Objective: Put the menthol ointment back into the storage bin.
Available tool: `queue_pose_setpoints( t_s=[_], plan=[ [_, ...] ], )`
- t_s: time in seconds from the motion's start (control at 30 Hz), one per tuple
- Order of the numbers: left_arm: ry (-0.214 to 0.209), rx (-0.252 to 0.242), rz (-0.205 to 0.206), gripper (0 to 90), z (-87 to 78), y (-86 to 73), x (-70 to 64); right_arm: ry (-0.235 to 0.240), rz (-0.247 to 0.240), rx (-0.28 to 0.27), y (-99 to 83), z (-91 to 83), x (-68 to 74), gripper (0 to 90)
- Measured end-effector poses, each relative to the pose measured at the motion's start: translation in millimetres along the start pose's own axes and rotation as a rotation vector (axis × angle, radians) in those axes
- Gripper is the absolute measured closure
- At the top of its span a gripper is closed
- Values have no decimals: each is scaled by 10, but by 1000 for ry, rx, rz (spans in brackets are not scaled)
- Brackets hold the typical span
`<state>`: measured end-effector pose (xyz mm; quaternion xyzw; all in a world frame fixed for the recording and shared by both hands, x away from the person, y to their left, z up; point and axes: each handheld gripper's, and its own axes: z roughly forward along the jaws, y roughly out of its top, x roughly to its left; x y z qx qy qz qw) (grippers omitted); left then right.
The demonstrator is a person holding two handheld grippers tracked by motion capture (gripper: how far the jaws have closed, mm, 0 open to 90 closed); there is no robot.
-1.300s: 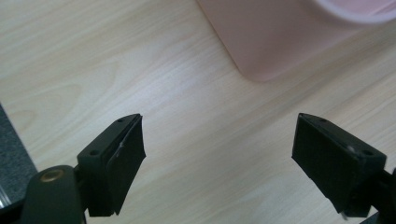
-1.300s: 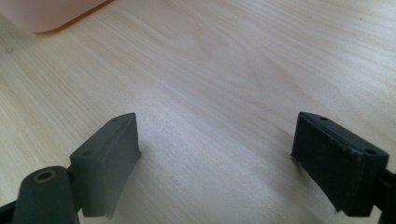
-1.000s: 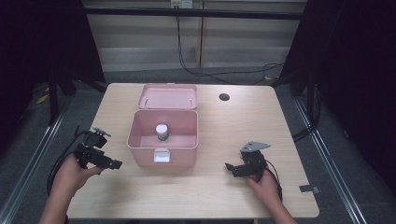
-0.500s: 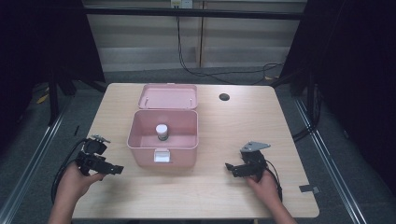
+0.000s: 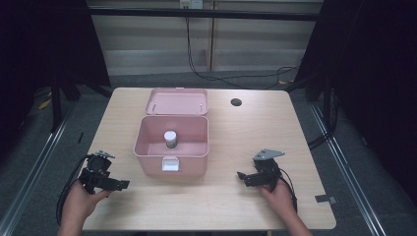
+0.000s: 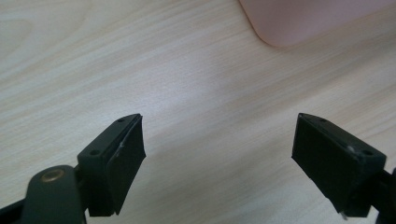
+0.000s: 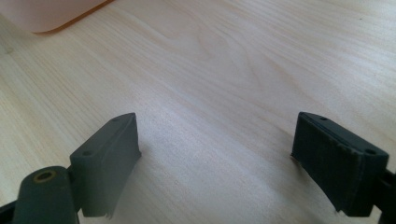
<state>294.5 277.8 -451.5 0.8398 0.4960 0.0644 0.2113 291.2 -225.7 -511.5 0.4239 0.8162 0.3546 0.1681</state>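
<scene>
A pink box stands open in the middle of the wooden table, its lid laid back behind it. Inside stands a small jar with a white cap. My left gripper rests low at the table's front left, held by a hand, open with nothing between its jaws; a corner of the pink box lies ahead of it. My right gripper sits at the front right, also open and empty, with the pink box's corner at its upper left.
A small dark round hole or disc lies at the table's back right. Black cables run over the floor behind the table. Metal rails flank both sides. A cable trails from the left gripper over the table's edge.
My left gripper has drawn back toward the table's front left corner, a little nearer the person. The right gripper has stayed put.
</scene>
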Motion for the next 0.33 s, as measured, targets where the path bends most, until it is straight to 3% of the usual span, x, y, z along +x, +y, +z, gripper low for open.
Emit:
queue_pose_setpoints(
  t_s=[0.33],
  plan=[
    [-10, 3, 9, 173, 43, -26, -58, 0, 1, 0, 0, 0, 1, 141]
  ],
)
